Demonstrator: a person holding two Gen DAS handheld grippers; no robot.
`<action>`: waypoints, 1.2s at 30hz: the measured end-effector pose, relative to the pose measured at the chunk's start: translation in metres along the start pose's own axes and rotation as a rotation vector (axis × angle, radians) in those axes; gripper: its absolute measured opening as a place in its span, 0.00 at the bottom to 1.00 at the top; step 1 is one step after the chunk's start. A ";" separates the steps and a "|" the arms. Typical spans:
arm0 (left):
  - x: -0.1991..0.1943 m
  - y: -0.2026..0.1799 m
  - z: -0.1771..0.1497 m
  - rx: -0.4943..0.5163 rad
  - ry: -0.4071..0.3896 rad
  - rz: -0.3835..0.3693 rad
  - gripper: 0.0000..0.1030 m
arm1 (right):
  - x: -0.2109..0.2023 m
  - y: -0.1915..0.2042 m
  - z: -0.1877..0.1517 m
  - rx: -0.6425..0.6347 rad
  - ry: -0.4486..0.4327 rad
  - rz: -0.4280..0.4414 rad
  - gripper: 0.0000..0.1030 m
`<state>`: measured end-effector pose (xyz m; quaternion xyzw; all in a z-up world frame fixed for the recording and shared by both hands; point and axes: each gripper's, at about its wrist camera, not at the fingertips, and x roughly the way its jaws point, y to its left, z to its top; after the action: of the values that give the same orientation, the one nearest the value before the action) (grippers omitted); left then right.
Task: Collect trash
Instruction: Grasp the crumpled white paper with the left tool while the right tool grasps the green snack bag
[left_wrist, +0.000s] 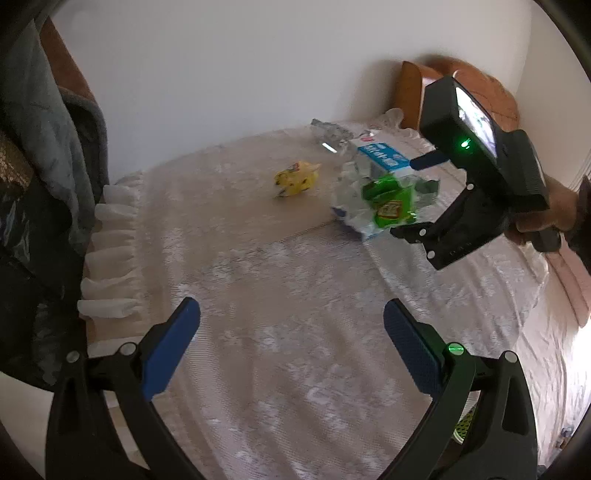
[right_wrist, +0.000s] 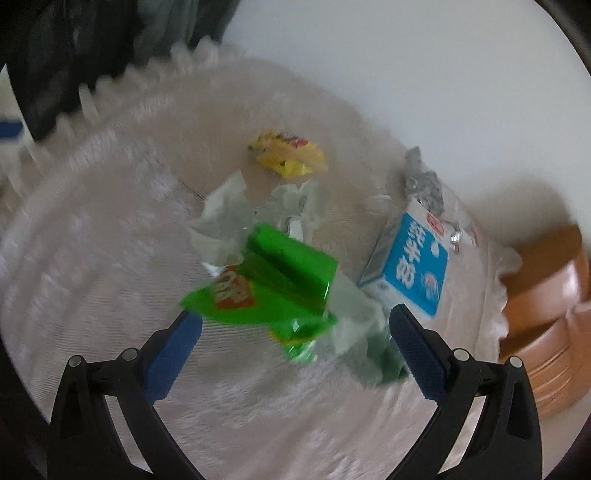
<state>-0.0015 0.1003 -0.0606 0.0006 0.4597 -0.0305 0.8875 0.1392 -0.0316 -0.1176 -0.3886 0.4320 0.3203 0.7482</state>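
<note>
Trash lies on a bed with a pale lace cover (left_wrist: 288, 295). A green snack wrapper (right_wrist: 273, 291) rests on crumpled white plastic (right_wrist: 225, 221), right in front of my open right gripper (right_wrist: 295, 328), between its blue pads (right_wrist: 173, 350). A blue and white carton (right_wrist: 410, 266) lies to its right, a yellow wrapper (right_wrist: 288, 155) farther off, grey foil (right_wrist: 424, 184) beyond the carton. In the left wrist view my left gripper (left_wrist: 291, 321) is open and empty over bare cover, well short of the green wrapper (left_wrist: 391, 203), yellow wrapper (left_wrist: 295, 179) and carton (left_wrist: 384, 157). The right gripper (left_wrist: 421, 195) reaches in from the right.
A brown headboard (left_wrist: 413, 92) stands at the far right against a white wall. A grey garment (left_wrist: 44, 122) and a dark bag (left_wrist: 33, 277) hang at the left beside the cover's frilled edge (left_wrist: 110, 236).
</note>
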 end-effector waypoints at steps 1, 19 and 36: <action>0.001 0.002 0.000 -0.002 0.002 0.004 0.93 | 0.005 0.000 0.004 -0.006 0.004 -0.009 0.91; 0.031 -0.004 0.024 0.007 -0.003 -0.078 0.92 | -0.065 -0.020 -0.051 0.580 -0.213 0.179 0.53; 0.151 -0.073 0.089 0.001 0.066 -0.036 0.93 | -0.130 0.018 -0.203 1.058 -0.159 0.012 0.55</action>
<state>0.1540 0.0173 -0.1302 -0.0063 0.4885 -0.0466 0.8713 -0.0110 -0.2154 -0.0724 0.0696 0.4786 0.0917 0.8705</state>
